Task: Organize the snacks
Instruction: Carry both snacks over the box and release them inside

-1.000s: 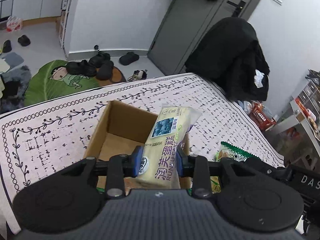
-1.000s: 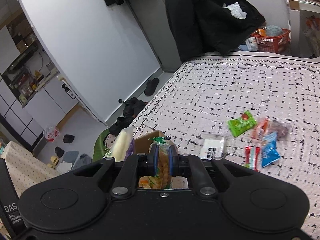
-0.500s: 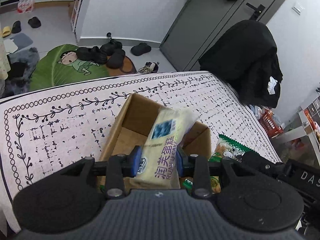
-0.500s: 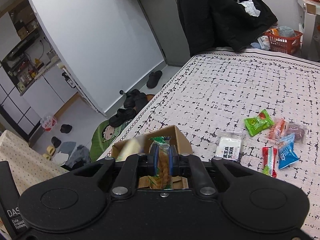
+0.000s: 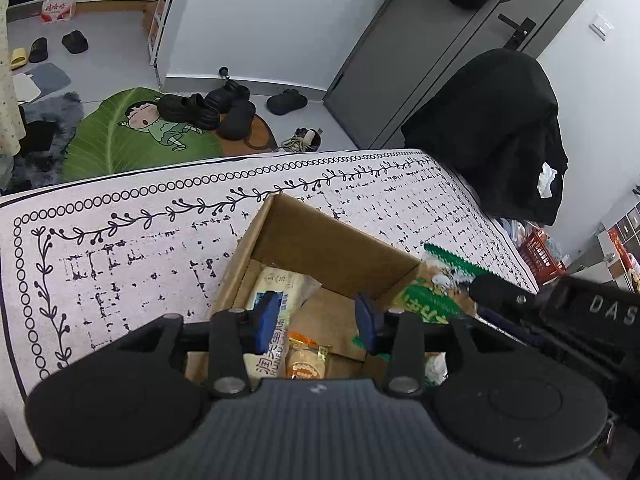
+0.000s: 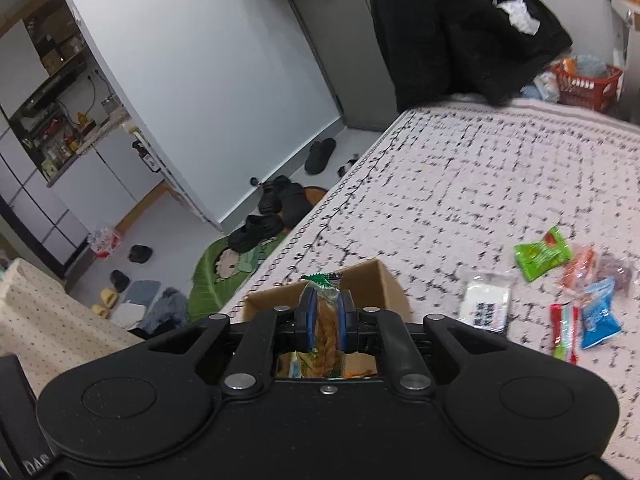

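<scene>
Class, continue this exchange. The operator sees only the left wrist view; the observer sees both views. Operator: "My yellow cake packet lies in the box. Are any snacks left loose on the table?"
Observer: Yes. The right wrist view shows a cluster on the tablecloth, right of the cardboard box: among others a green packet, a white packet, a blue packet and a red packet.
Operator: Is the right gripper free to fetch them?
Observer: No. The right gripper is shut on a green-topped packet of twisted pastry.
Operator: Which loose snack lies nearest the box?
Observer: The white packet, lying apart from the box.
</scene>
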### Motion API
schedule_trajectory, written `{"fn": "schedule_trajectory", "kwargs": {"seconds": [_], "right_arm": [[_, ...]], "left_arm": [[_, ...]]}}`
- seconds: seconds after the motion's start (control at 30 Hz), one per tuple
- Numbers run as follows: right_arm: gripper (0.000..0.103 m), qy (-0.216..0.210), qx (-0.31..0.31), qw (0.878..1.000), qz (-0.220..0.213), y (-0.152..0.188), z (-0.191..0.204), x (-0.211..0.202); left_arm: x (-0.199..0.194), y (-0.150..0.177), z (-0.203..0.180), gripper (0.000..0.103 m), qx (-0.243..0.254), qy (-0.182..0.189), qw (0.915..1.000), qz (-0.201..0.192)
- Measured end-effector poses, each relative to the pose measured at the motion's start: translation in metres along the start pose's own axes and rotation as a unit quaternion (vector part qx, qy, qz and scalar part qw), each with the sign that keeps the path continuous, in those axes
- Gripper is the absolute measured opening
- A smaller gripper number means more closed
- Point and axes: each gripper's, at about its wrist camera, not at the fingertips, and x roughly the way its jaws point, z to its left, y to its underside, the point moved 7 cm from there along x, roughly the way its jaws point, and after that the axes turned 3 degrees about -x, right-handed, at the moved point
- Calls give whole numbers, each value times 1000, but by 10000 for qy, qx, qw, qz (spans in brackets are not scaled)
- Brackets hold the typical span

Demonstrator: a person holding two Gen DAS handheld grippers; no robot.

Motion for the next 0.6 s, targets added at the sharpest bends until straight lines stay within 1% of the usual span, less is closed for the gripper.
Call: {"fn": "schedule_trajectory", "kwargs": {"seconds": [0.03, 0.07, 0.13, 0.17, 0.23, 0.33, 0.4, 0.5, 0.57, 0.6], "right_arm": [[18, -3, 59, 10000, 43, 0, -2, 1], [20, 50, 123, 9999, 76, -1, -5, 2], [25, 133, 138, 9998, 33, -1, -8, 1], [27, 172, 142, 9997, 16, -1, -12, -1], [27, 225, 180, 9996, 39, 1, -19, -3], [27, 329, 260, 9991, 74, 4, -34, -8], [29, 406, 326, 9986, 68, 7, -46, -12], [36, 520, 411, 9978, 47, 10, -62, -18], [44, 575, 439, 9974, 35, 13, -72, -22], [46, 609, 454, 9971, 25, 15, -77, -24]], "left_arm": [[0, 0, 0, 45, 2, -9, 10000, -2], [0, 0, 0, 47, 8, -16, 10000, -3], [1, 1, -1, 57, 19, -64, 10000, 1], [1, 1, -1, 60, 23, -103, 9999, -1], [2, 1, -1, 71, 42, -170, 9998, -15], [3, 3, -7, 82, 165, -222, 9996, -14], [3, 6, -11, 85, 271, -199, 9994, -3], [6, 13, -17, 87, 400, -211, 9990, 61], [7, 18, -23, 88, 516, -216, 9984, 102], [8, 20, -26, 88, 561, -206, 9981, 114]]}}
